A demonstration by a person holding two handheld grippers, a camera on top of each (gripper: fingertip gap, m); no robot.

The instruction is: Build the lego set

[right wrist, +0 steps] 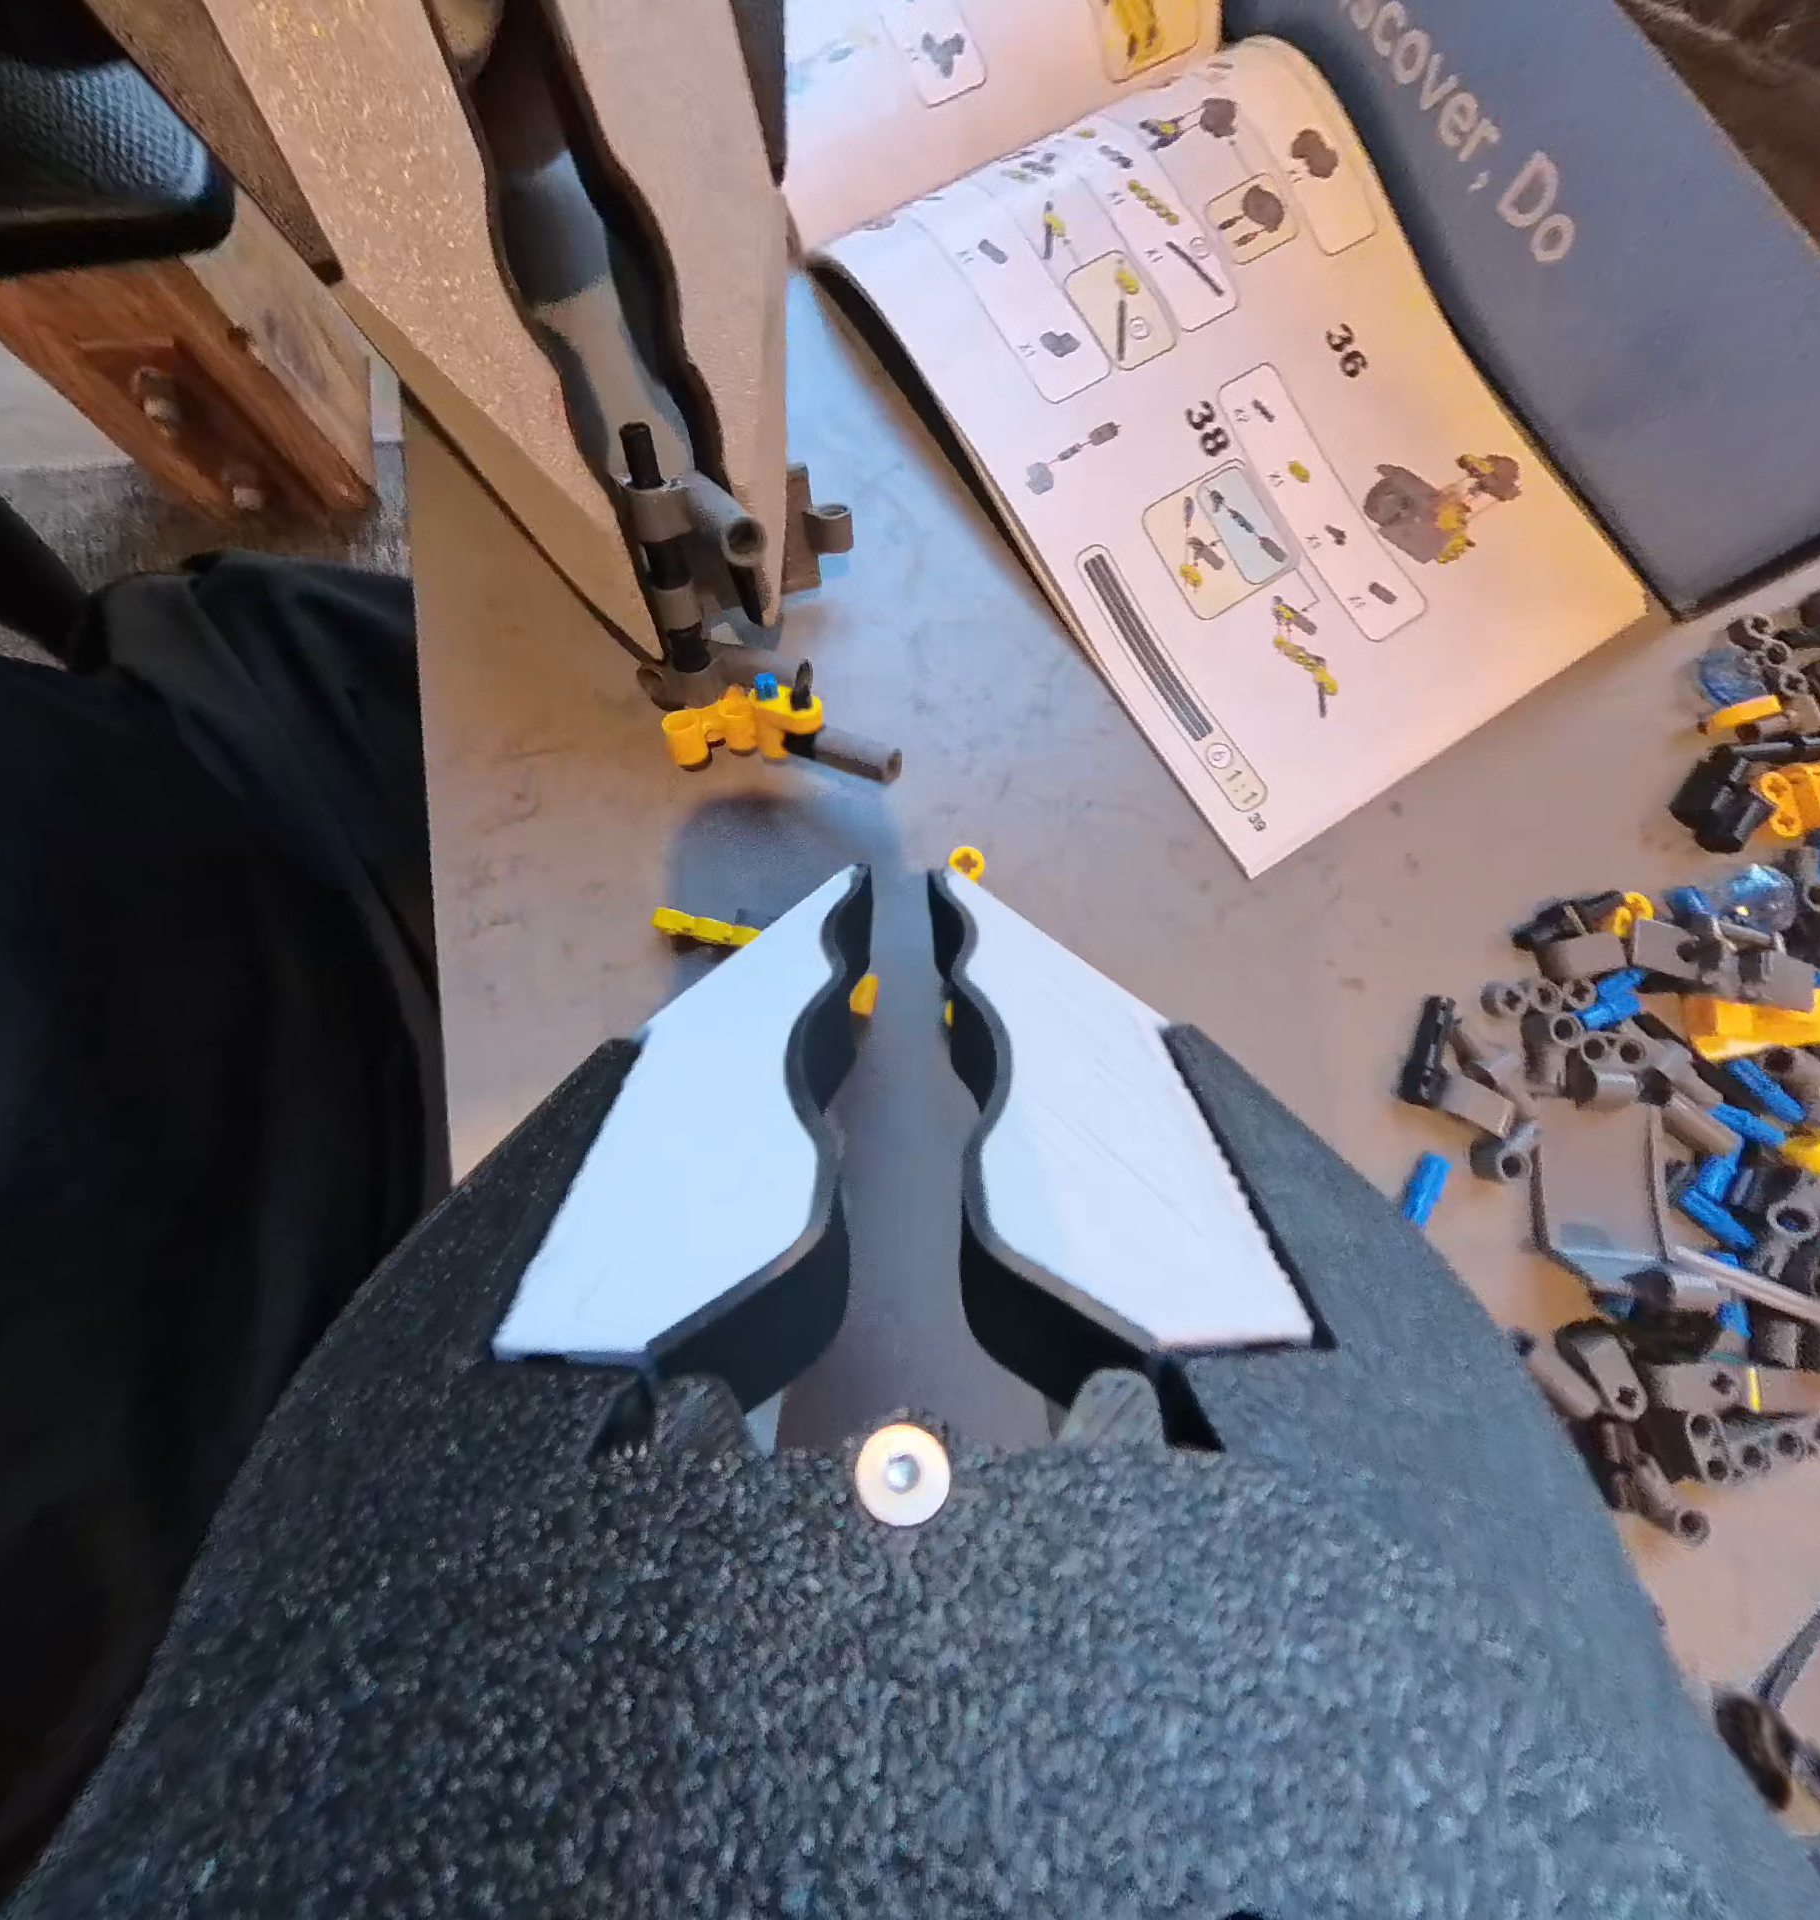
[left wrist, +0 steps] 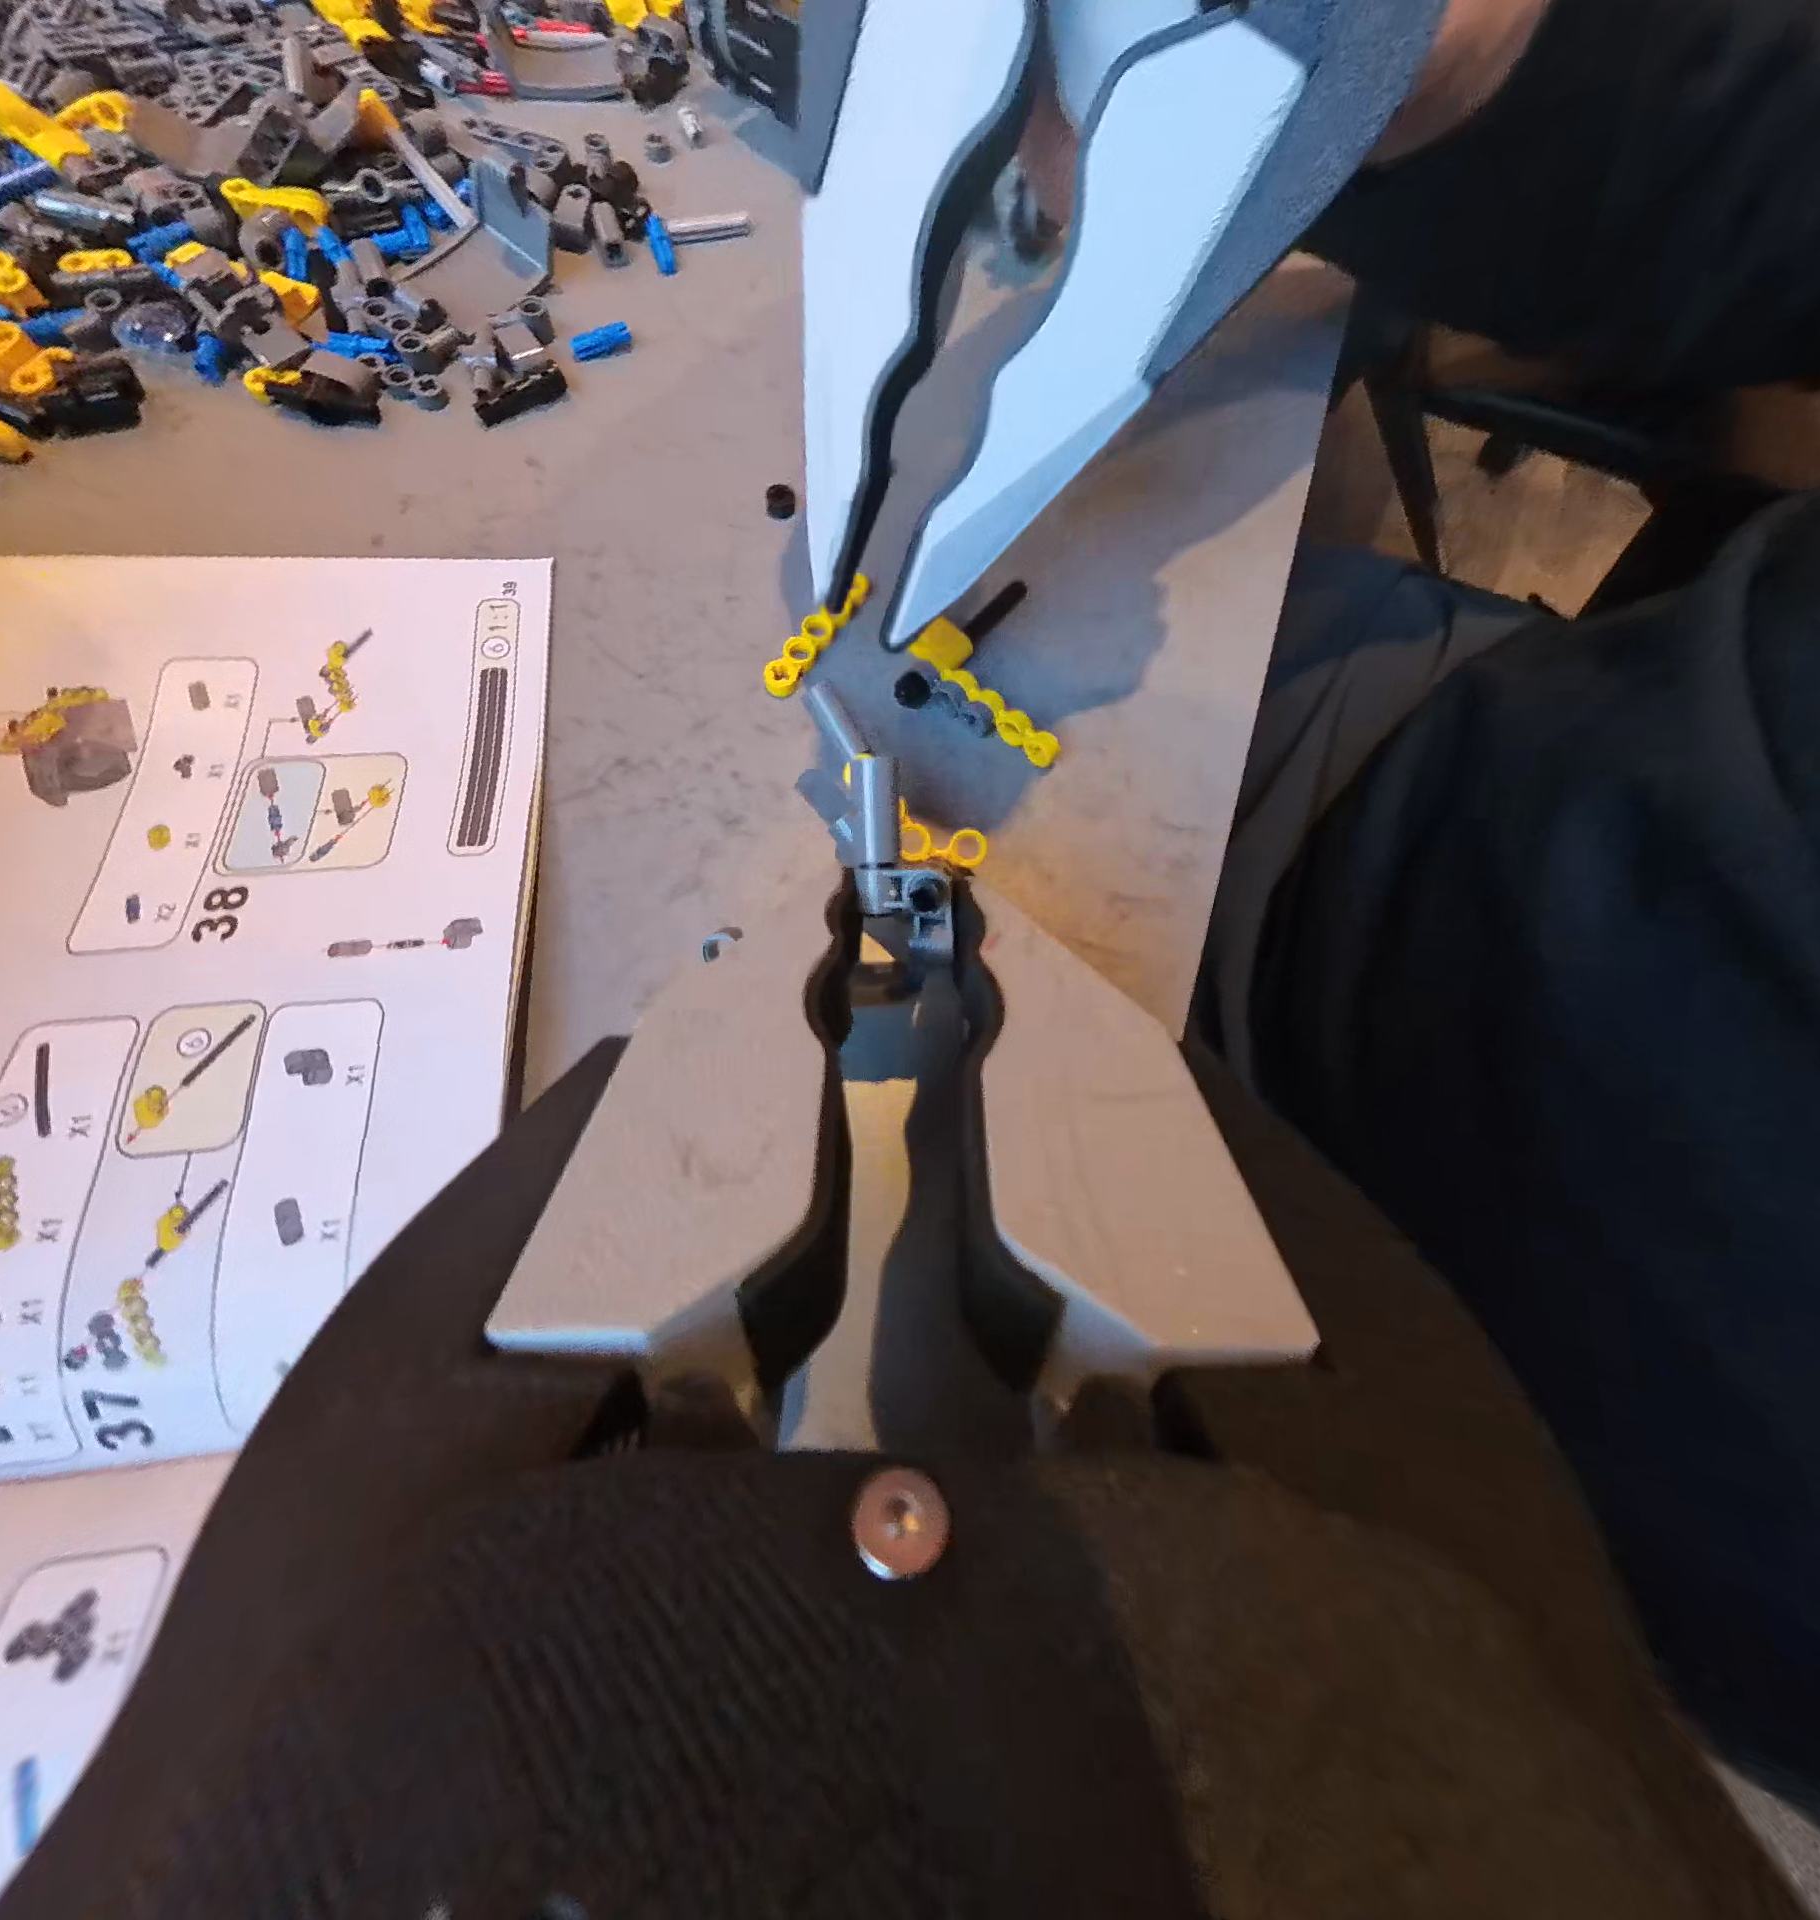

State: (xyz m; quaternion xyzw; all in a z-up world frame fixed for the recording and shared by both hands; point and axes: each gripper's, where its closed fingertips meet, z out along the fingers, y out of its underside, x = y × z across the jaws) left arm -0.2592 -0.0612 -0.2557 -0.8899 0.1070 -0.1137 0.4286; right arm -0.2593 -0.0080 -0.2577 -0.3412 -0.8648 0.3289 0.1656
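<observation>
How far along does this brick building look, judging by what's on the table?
Partly built. The left gripper is shut on a small grey and yellow assembly of joined pieces, so some steps look done. The right gripper is open, its tips down among loose yellow beams on the grey table. A large pile of unused pieces beside the open instruction booklet suggests much remains.

We see a matt grey surface [right wrist: 1041, 790] faintly scuffed, glossy plastic bricks [right wrist: 1716, 1122] heaped at three o'clock, a smooth paper booklet [right wrist: 1249, 436] at one o'clock, our right hand-held gripper [right wrist: 898, 878] in rough grainy black plastic, a shiny metal screw [right wrist: 902, 1473], varnished wood furniture [right wrist: 158, 374] at ten o'clock.
</observation>
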